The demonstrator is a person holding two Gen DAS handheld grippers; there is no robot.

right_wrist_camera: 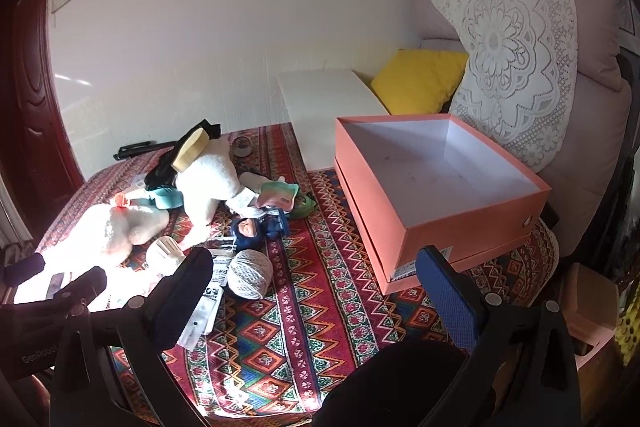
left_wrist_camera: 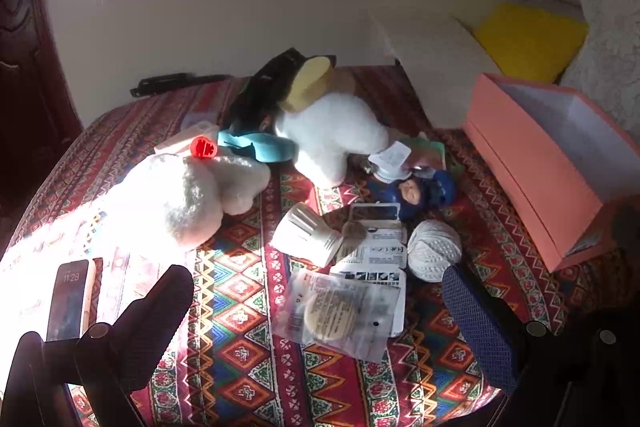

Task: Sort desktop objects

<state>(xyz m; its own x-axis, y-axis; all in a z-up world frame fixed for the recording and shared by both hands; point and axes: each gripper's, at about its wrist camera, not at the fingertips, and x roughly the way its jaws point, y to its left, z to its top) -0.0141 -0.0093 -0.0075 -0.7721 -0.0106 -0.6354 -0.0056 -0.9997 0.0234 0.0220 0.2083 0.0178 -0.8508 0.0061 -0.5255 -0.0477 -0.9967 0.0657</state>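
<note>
Both grippers, left gripper (left_wrist_camera: pixel 316 291) and right gripper (right_wrist_camera: pixel 316 271), hover with jaws wide apart and empty. Clutter like the yarn ball (right_wrist_camera: pixel 250 273) lies mid-worktop, beside the empty pink box (right_wrist_camera: pixel 460 231), seemingly its destination.

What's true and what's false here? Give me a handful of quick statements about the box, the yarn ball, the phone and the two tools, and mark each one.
1. The pink box has nothing in it. True.
2. The yarn ball lies inside the box. False: it lies on the patterned cloth, left of the box.
3. The left tool holds a plush toy. False: it is open and holds nothing.
4. The right tool is open. True.
5. The phone has a lit screen. True.
</note>
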